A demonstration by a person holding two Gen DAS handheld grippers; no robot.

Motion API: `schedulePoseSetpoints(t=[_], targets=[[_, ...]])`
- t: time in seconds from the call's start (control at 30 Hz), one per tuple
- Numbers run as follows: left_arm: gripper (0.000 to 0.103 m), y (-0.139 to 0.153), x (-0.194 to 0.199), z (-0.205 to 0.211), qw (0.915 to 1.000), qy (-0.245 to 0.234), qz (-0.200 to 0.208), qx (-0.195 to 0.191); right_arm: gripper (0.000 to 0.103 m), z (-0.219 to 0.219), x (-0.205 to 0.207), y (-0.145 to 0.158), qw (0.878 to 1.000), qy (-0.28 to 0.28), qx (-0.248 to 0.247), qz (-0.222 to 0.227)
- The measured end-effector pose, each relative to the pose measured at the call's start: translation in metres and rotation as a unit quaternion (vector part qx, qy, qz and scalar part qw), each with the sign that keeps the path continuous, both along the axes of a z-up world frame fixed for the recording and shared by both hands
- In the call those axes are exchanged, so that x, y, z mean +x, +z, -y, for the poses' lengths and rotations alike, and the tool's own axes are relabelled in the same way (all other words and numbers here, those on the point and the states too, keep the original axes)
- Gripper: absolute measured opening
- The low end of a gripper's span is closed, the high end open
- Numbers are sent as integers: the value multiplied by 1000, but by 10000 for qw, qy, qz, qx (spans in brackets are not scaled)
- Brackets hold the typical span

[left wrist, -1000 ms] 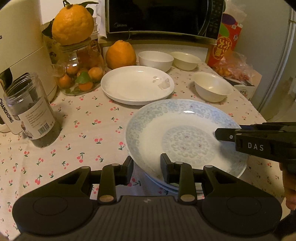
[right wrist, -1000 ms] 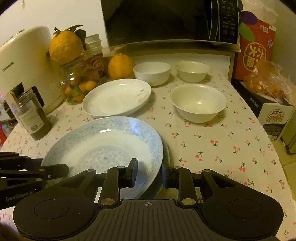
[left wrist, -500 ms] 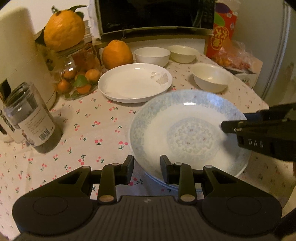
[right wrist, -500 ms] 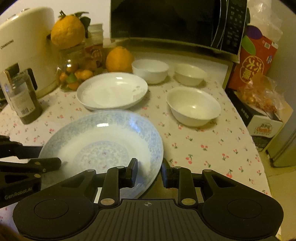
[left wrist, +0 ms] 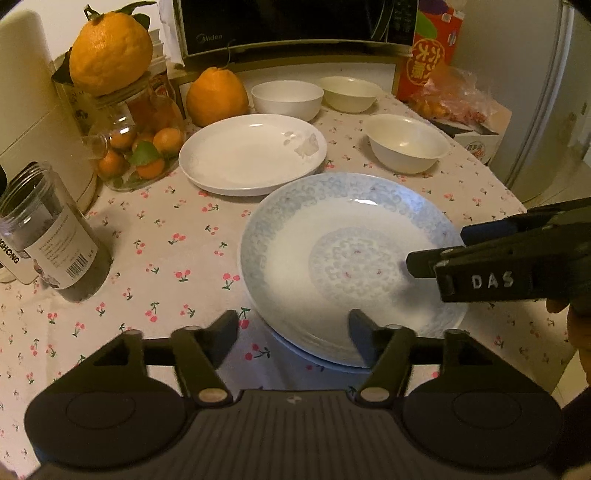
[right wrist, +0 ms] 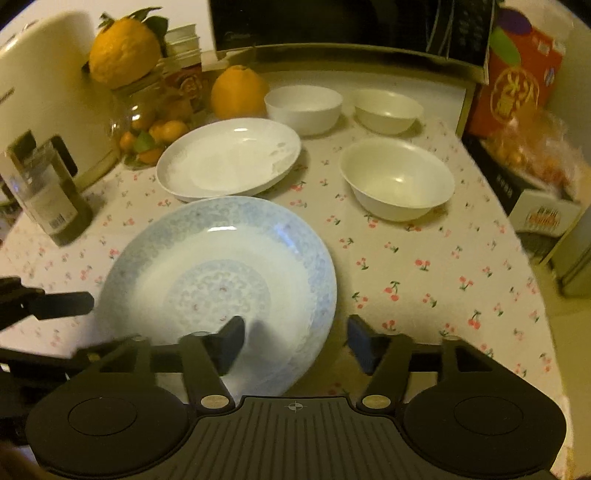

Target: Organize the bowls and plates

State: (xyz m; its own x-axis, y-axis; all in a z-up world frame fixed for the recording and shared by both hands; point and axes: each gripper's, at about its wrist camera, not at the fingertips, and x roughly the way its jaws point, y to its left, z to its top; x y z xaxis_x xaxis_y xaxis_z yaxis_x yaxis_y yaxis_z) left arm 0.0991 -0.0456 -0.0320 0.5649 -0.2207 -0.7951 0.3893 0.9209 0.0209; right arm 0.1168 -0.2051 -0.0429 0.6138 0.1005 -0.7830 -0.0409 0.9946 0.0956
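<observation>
A blue-patterned plate (left wrist: 347, 258) (right wrist: 221, 273) lies on top of another plate (left wrist: 295, 350) at the table's near side. My left gripper (left wrist: 291, 323) is at its near-left rim, jaws opening, the rim between them but not pressed. My right gripper (right wrist: 295, 326) straddles the plate's right rim, jaws also opening, pads off it. Each gripper shows in the other's view: the right gripper (left wrist: 436, 258) and the left gripper (right wrist: 55, 302). Behind sit a white plate (left wrist: 251, 151) (right wrist: 229, 158) and three white bowls (left wrist: 286, 98) (left wrist: 349, 92) (left wrist: 408, 146).
At the left stand a dark-filled jar (left wrist: 55, 236), a glass jar of tangerines (left wrist: 140, 147) with a big orange (left wrist: 110, 48) on it, and a white appliance (right wrist: 48, 74). A microwave (left wrist: 295, 22), another orange (left wrist: 216, 96) and a red box (left wrist: 432, 55) line the back. The table edge (right wrist: 535, 295) curves at right.
Both grippers' jaws have spread wide and let go of the blue plate's rim. The plate now rests level on the plate beneath. The right wrist view has tipped slightly.
</observation>
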Motion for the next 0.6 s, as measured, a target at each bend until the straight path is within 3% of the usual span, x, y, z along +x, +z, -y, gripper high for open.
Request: schedulePoseSetpoints(t=[0.23,0.6], targets=[[86,6,6,-8,9997,175,-72,-149,81,11,8,12,9989,-172,400,-147],[96,23,34,-29,9960,706,-18,-547,90,22,29,40,9956,-364,855,86]])
